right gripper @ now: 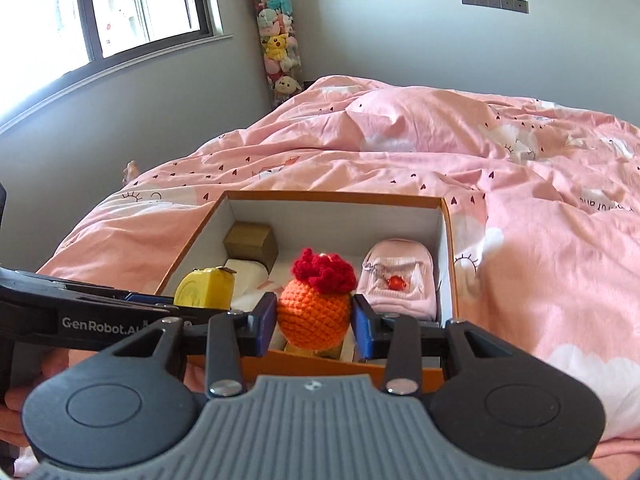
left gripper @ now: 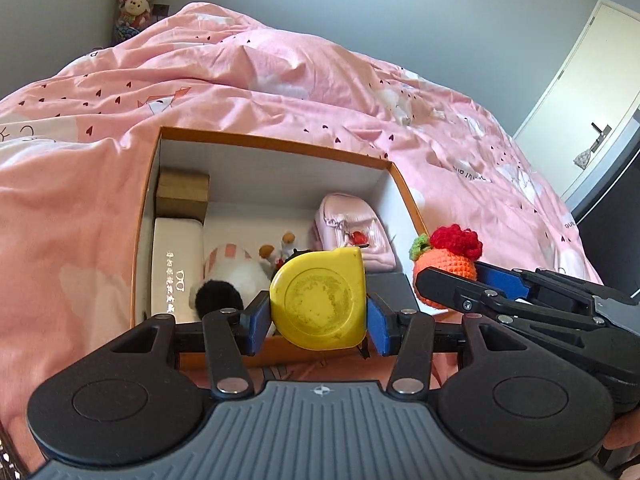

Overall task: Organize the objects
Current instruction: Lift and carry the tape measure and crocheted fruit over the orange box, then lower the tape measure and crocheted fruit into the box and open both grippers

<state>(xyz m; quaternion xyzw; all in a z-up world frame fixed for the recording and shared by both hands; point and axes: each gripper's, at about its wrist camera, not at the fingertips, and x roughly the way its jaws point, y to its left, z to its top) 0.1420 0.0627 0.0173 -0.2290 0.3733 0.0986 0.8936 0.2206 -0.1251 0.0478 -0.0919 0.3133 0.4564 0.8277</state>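
Two grippers hang side by side over the near edge of an open box (left gripper: 276,148) that sits on a bed (left gripper: 280,80) under a pink quilt. The left gripper (left gripper: 318,314) pinches a yellow tape measure (left gripper: 320,300) between its blue pads, flat face toward the camera, above the box's near wall. The right gripper (right gripper: 314,322) clamps a crocheted orange toy (right gripper: 314,316) with a red tuft on top, also above the near wall and toward the box's right side; in the left wrist view it shows as an orange ball (left gripper: 444,270) held just right of the tape measure, the two apart. Inside the box, a brown cube (left gripper: 182,194) fills the far left corner, with a white case (left gripper: 176,268) lying along the left wall in front of it. A pink pouch (left gripper: 354,236) with a red charm leans in the far right corner. A black-and-white plush (left gripper: 232,280) and some small figures (left gripper: 280,248) lie in the middle, right beneath and behind the tape measure, which hides part of them. A dark flat item (left gripper: 390,288) lies at the near right, partly hidden too. The far middle of the box floor shows white. Beyond the bed, a tube of plush toys (right gripper: 276,40) stands in the room's corner by a window (right gripper: 112,12).
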